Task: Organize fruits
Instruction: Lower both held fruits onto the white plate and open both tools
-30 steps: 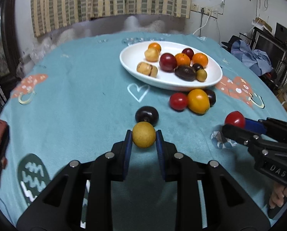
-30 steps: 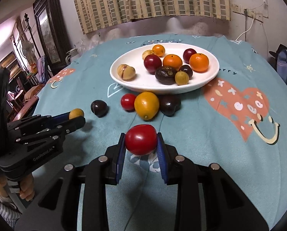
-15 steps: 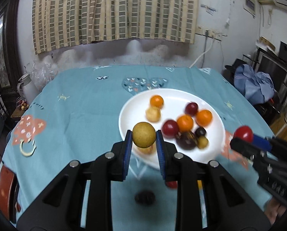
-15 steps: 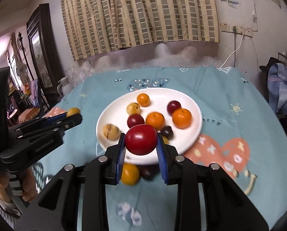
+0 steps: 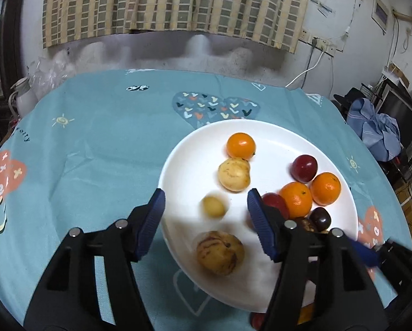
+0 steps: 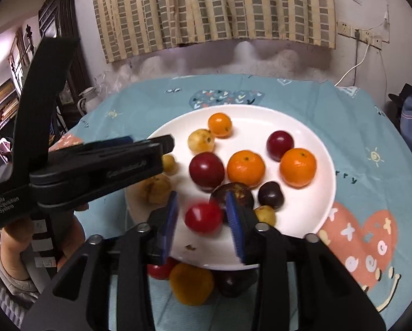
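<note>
We are opening both the left gripper (image 5: 206, 207) and right gripper (image 6: 201, 215) over the white plate (image 5: 266, 135), releasing the small yellow fruit (image 5: 213, 207) and red fruit (image 6: 203, 217) onto it, and the fruits (image 6: 190, 282) beside its near rim probably come next.

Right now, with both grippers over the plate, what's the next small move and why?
Probably lift both grippers straight back off the white plate. The left gripper and right gripper are opening, the small yellow fruit and red fruit look blurred and free of the pads, and fruit still waits on the cloth.
</note>
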Demonstrator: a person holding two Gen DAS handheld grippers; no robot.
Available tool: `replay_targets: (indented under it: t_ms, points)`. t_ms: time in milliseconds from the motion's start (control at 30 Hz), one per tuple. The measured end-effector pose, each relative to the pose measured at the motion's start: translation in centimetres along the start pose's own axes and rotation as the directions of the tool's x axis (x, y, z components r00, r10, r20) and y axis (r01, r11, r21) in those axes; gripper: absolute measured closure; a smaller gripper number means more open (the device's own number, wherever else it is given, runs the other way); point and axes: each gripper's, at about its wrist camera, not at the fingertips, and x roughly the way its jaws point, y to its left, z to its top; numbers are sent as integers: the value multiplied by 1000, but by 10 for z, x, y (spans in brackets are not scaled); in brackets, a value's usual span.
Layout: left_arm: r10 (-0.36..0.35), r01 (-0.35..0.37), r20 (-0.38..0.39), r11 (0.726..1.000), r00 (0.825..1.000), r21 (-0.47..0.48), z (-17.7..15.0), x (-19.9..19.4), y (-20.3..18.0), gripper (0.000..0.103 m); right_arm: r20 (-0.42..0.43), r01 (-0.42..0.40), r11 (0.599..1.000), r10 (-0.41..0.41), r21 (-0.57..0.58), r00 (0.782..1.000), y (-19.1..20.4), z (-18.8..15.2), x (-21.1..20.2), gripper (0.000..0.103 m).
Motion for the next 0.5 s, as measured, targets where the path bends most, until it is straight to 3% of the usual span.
replay_targets:
  t_ms: [133,267,400,500]
  points:
    - [10,-10,15,1000,1000,-18,-1,-15,6,41,51,-10,1000,8,24,999,-6,4,-19,38]
    - [57,-57,63,998,996,-8,-6,-49,8,38,133,-35,997,27,63,991,-12,11,-65,38]
    - [106,-105,98,994,990,-17,-30,-88,13,29,162,-47,993,29,111,986,-14,0,-95,19]
    - [126,-125,79,992,989,-15,-58,-102,14,29,152,-32,994,15,106,988,-10,-14,-107,16]
